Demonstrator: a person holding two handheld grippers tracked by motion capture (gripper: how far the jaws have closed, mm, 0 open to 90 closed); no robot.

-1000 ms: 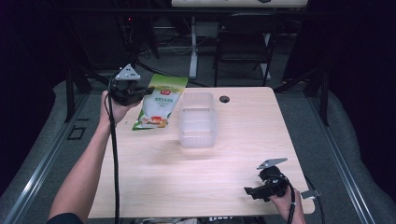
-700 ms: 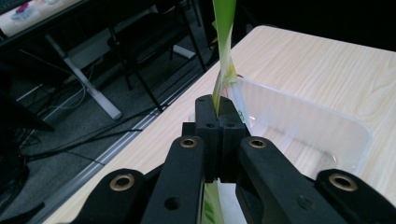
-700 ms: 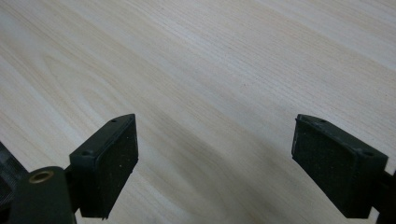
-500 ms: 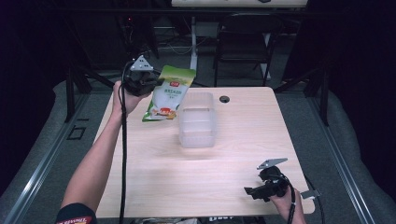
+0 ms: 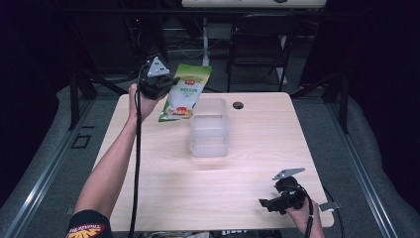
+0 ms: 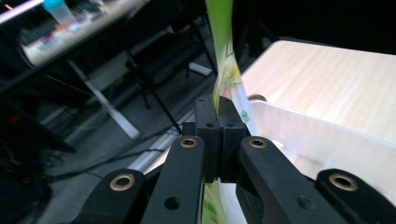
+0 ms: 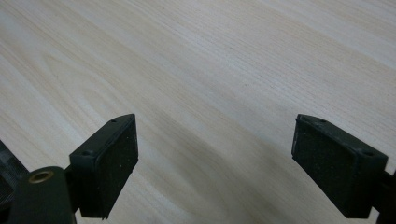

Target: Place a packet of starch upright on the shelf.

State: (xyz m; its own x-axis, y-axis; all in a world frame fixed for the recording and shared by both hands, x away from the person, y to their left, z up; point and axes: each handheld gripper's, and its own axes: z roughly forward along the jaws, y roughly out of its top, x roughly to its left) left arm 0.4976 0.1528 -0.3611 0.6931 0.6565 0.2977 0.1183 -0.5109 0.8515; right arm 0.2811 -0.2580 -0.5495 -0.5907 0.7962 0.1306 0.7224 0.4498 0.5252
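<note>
High view shows the left claw (image 5: 166, 85) pinching a green pouch (image 5: 185, 93) by its edge, so the bag hangs free in the air just beside and above a clear tub (image 5: 209, 128), which looks like the place it is meant to go. Left gripper view confirms the jaws closed tight on the pouch (image 6: 224, 60), with the tub's wall (image 6: 327, 140) just below. The right claw (image 7: 215, 163) idles wide open, nothing between its pads, low over the bare tabletop (image 7: 233, 56), well apart from the tub.
</note>
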